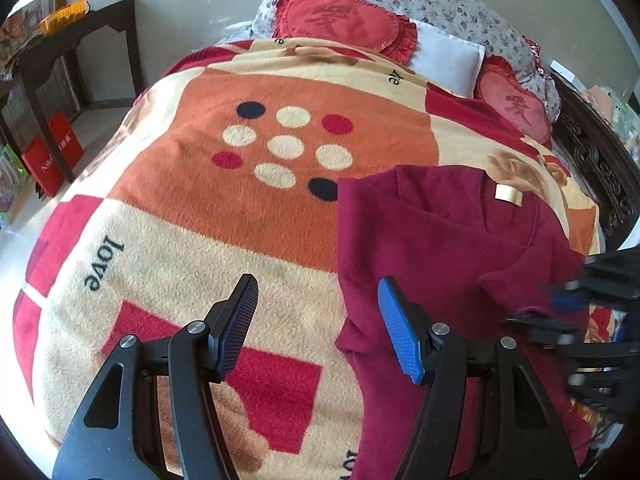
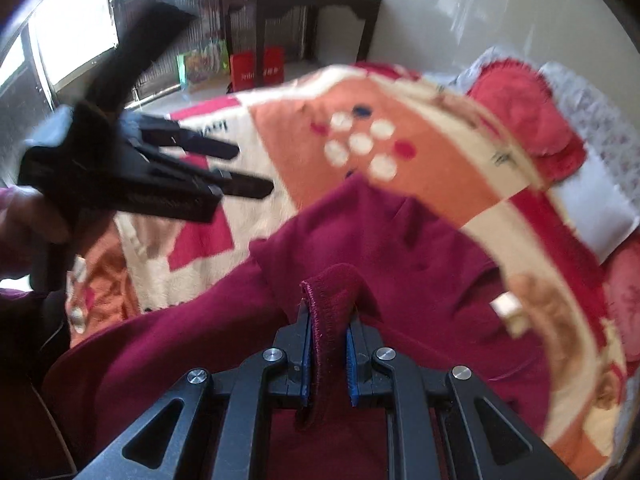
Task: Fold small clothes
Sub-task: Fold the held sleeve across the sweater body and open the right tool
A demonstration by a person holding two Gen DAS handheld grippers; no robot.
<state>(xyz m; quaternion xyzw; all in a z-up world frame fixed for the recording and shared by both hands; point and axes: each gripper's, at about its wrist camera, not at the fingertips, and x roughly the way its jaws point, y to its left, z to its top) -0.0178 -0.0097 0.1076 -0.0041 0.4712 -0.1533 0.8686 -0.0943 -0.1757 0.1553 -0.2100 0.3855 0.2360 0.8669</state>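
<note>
A dark red knit top [image 1: 432, 248] lies on a patterned fleece blanket [image 1: 240, 208] on a bed, partly folded, with a pale neck label [image 1: 509, 193] showing. My left gripper [image 1: 316, 324] is open and empty, hovering over the top's left edge. My right gripper [image 2: 328, 332] is shut on a hemmed edge of the top [image 2: 332, 300] and holds it lifted. The right gripper shows blurred at the right edge of the left wrist view [image 1: 600, 312]. The left gripper shows blurred at the left of the right wrist view [image 2: 160, 172].
Red heart cushions [image 1: 344, 20] and a white pillow [image 1: 444, 60] lie at the head of the bed. A dark wooden table [image 1: 72, 52] with a yellow basket [image 1: 64, 16] stands by the wall. Red bags [image 1: 52, 152] stand on the floor. A carved bed frame [image 1: 600, 160] runs along the right.
</note>
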